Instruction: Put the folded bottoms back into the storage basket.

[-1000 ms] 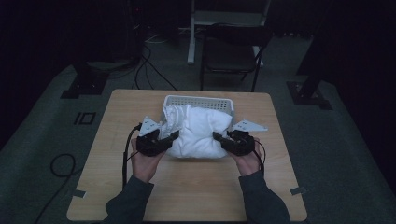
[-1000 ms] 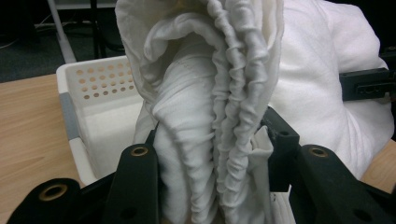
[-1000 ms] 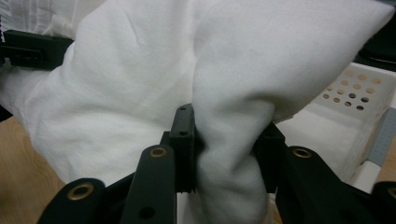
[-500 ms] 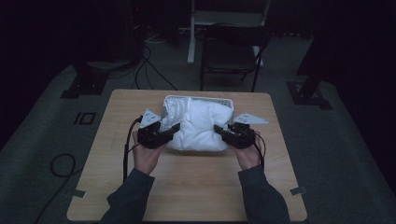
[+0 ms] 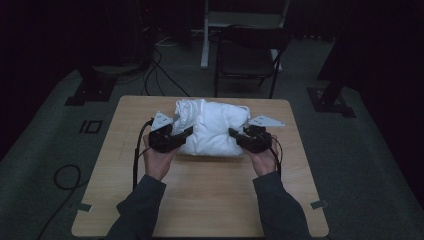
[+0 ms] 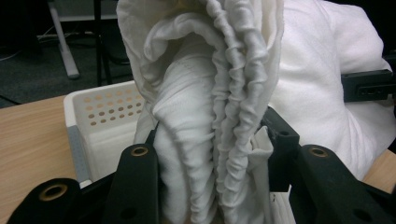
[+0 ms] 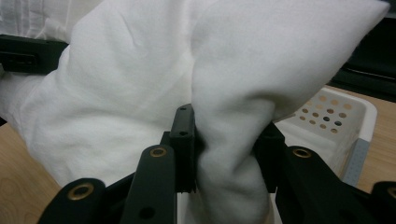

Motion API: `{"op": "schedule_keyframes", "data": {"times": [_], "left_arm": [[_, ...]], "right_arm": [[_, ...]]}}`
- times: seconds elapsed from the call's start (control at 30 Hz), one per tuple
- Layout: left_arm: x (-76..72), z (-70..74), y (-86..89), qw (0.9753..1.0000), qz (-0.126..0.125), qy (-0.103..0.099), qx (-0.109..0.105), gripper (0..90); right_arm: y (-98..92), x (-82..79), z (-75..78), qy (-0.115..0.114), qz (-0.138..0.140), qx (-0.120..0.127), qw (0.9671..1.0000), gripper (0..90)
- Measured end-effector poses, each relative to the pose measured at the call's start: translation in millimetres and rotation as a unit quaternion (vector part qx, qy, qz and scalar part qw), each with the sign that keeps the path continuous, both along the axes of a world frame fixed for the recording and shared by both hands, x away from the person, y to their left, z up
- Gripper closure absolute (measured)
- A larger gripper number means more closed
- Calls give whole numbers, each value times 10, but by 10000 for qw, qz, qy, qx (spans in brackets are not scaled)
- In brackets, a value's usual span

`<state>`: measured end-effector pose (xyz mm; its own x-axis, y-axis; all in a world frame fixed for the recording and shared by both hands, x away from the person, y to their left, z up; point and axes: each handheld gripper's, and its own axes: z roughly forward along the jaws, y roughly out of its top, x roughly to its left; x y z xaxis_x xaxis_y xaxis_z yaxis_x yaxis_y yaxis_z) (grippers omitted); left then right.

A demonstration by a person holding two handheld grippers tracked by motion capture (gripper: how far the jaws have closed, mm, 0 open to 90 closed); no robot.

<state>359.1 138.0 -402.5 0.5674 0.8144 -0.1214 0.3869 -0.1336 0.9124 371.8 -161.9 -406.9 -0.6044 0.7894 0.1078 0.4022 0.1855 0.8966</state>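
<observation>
Dim room, grey carpet floor [image 5: 45,150], black chair [image 5: 247,57] behind wooden table [image 5: 210,195], floor cables [image 5: 160,75]

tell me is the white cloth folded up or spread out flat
Folded into a thick bundle. The white cloth is bunched between the left gripper and right gripper, over the white basket.

We see the right gripper [image 7: 224,149] jaws pinching a fold of white cloth [image 7: 187,70]; perforated white basket [image 7: 336,116] sits behind, on the table [image 7: 14,163].
</observation>
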Motion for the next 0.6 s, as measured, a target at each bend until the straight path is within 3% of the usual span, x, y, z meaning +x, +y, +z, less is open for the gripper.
{"op": "schedule_keyframes", "data": {"times": [0.6], "left_arm": [[193, -16, -32, 10000, -1, -52, -39, 579]], "right_arm": [[-10, 123, 17, -44, -145, -53, 9999, 685]]}}
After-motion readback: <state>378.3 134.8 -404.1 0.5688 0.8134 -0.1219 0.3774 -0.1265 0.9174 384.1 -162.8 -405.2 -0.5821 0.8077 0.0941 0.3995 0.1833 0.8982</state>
